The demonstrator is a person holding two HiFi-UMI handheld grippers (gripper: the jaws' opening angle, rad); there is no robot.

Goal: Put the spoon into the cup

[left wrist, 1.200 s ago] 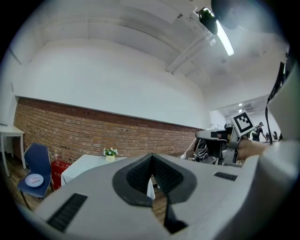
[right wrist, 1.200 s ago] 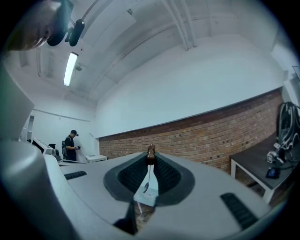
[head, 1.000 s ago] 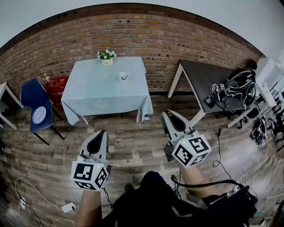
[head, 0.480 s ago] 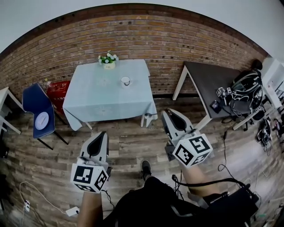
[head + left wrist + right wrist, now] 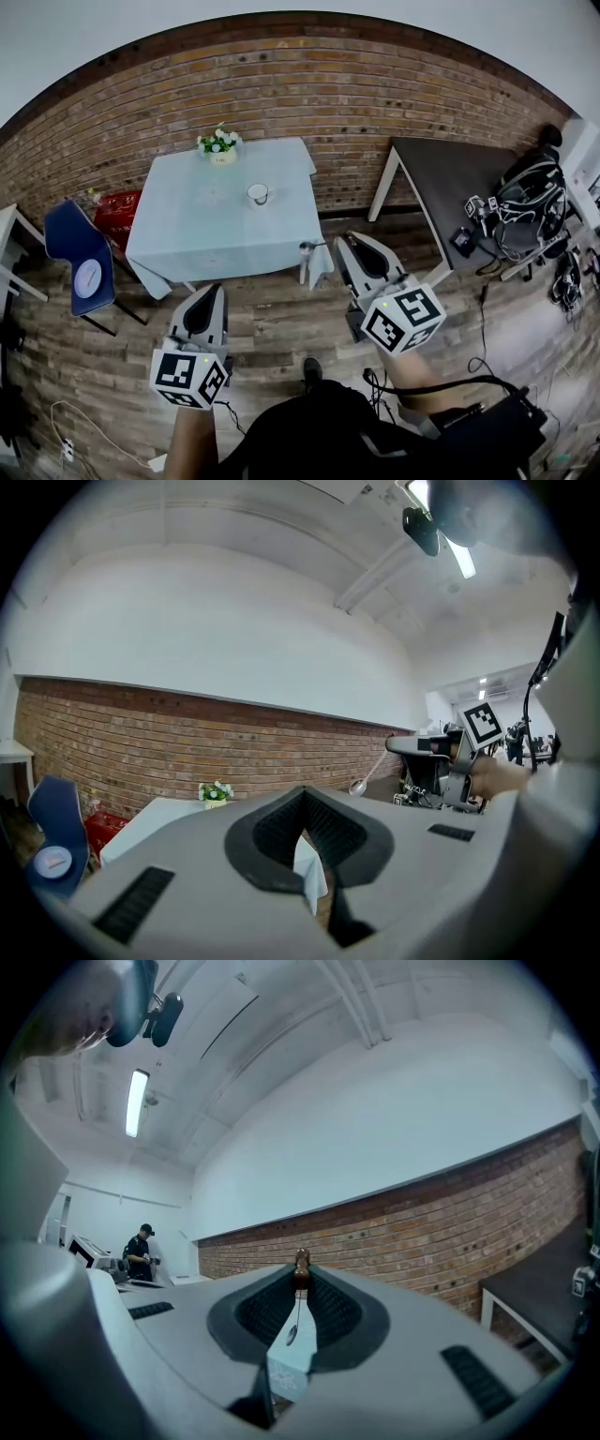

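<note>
A slim metal spoon [image 5: 308, 247] with a brown-tipped handle is gripped at its handle end by the right gripper [image 5: 342, 240], whose jaws are clenched on it. In the head view it is seen just right of centre, its bowl jutting left beside the hanging corner of the tablecloth. It is not in the cup [image 5: 258, 194], a small white cup set on the light blue cloth-covered table [image 5: 187, 244] above centre, well apart from the spoon. A pot of white flowers [image 5: 222, 145] is placed at the table's far edge. The left gripper [image 5: 214, 289] is held at lower left, its jaws pressed tip to tip with nothing between them.

In the right gripper view only the brown tip, a thin shaft and the small bowl of the spoon [image 5: 292, 1333] are seen between the jaws of the right gripper [image 5: 301, 1269]; the cup is hidden there. The cup cannot be made out behind the left gripper [image 5: 304, 791] either. Both forearms are cut off at the head view's lower edge.

The spoon [image 5: 359, 786] is shown side-on only in the left gripper view, slanting down at right of centre. A distant person [image 5: 141, 1246] is shown only in the right gripper view. A dark table [image 5: 441, 178] and a blue chair [image 5: 70, 239] are shown fully only in the head view.
</note>
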